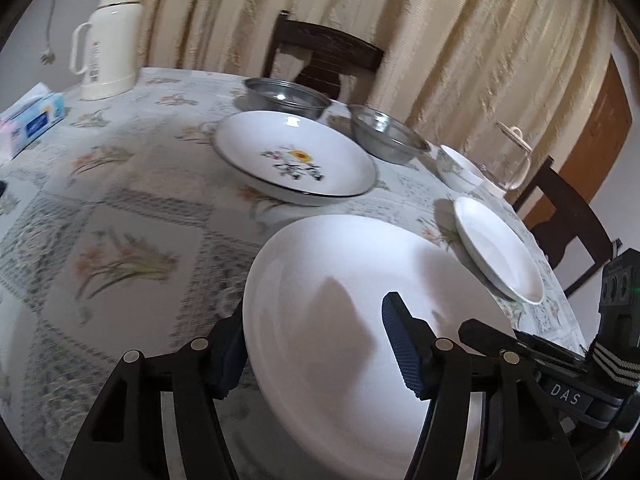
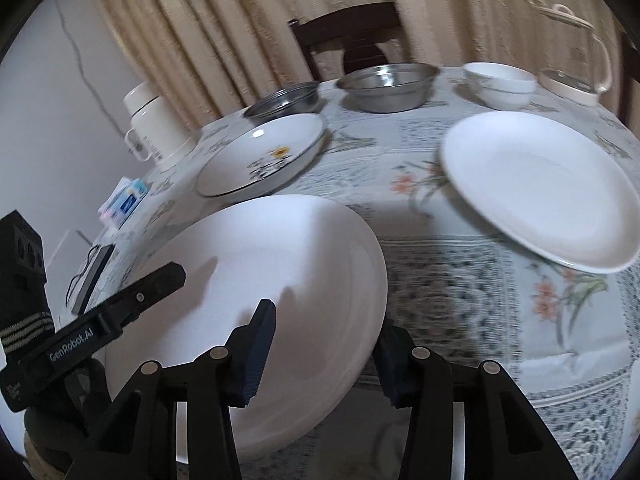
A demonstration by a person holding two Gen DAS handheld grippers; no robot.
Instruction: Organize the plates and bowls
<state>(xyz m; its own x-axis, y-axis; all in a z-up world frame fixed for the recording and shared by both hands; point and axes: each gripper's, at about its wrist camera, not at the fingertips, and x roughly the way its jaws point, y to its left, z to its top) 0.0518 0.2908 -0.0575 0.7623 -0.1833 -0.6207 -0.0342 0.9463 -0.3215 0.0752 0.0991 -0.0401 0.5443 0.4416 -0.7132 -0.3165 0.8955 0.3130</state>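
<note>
- The left gripper [image 1: 316,344] straddles the near edge of a big plain white round plate [image 1: 352,320]. One padded finger sits under the rim and the other sits over the inside. The fingers are apart, and I cannot tell if they squeeze the plate.
- The right gripper [image 2: 324,354] straddles the same big white plate [image 2: 260,280] from the other side. One finger is over the plate and one is outside the rim. I cannot tell if it grips.
- The big plate is tilted, close to the front edge of the round table with the flowery tablecloth [image 1: 132,216].
- Near it, off to the right, lies a smaller plain white plate [image 1: 498,248] on the cloth.
- Further back, in the middle of the table, sits a white dish with a dark rim and a yellow flower picture [image 1: 296,156].
- Behind that dish are two shiny metal bowls [image 1: 286,96], side by side.
- To the right of the bowls is a small white bowl [image 1: 460,168], and just beside it a clear glass jug with a lid [image 1: 508,160].
- At the far left stand a cream flask with a handle [image 1: 108,40] and a blue tissue box [image 1: 32,120].
- Dark wooden chairs [image 1: 320,52] and beige curtains [image 1: 440,40] are behind the table.
</note>
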